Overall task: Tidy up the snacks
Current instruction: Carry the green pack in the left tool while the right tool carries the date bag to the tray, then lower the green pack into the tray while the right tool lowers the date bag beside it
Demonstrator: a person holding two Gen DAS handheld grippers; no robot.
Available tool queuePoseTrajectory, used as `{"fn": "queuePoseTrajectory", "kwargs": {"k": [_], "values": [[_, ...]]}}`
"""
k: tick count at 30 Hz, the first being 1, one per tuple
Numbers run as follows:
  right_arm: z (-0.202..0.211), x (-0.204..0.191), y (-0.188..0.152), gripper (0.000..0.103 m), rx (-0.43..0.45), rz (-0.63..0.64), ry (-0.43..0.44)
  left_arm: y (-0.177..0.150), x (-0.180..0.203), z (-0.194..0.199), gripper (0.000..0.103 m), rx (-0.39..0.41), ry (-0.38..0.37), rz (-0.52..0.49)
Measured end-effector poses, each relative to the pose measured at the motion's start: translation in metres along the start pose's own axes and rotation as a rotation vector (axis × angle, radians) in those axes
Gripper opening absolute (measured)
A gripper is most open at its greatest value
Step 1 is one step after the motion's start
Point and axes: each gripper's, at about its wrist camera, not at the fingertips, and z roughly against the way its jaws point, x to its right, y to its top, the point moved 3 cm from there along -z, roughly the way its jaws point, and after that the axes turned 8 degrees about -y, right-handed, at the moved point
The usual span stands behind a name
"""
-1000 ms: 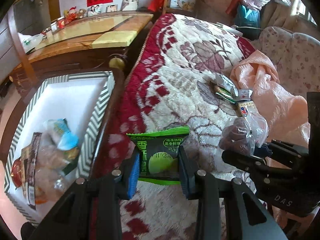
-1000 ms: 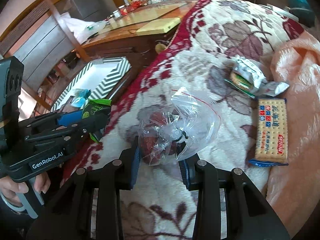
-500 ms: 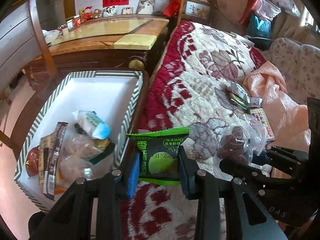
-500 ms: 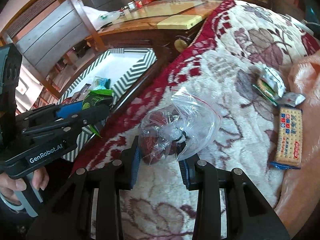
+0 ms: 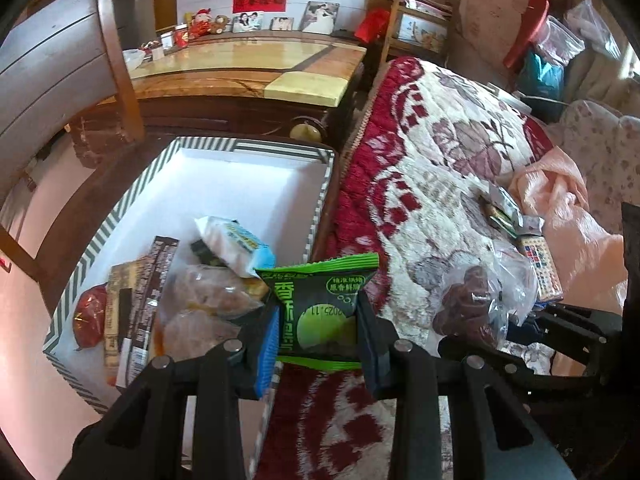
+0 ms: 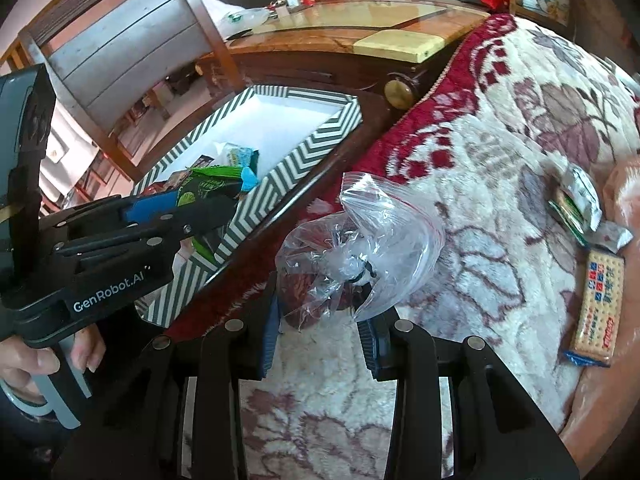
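Green packet [image 5: 320, 312], clamped upright between the left gripper's [image 5: 318, 338] fingers, hung at the near right rim of the striped box [image 5: 248, 148], nearer than the right gripper [image 6: 320, 320], whose fingers pinched the clear bag [image 6: 360, 248] over the blanket [image 6: 500, 160], the box lying to its left.

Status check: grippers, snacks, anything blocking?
Left gripper shut on green snack packet. Right gripper shut on clear plastic bag. Striped box unobstructed.

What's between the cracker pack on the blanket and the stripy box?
In the right wrist view, bare flowery blanket and the held clear bag lie between the cracker pack and the stripy box.
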Motion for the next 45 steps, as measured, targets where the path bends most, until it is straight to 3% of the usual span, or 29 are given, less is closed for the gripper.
{"fn": "queuePoseTrajectory", "kwargs": {"k": [25, 45], "values": [[-0.030, -0.071, 0.055, 0.034, -0.019, 0.158, 0.047, 0.013, -0.093, 0.017, 0.037, 0.050, 0.099, 0.156], [-0.093, -0.114, 0.092, 0.034, -0.104, 0.223, 0.059, 0.002, -0.134, -0.006, 0.037, -0.006, 0.129, 0.256]]}}
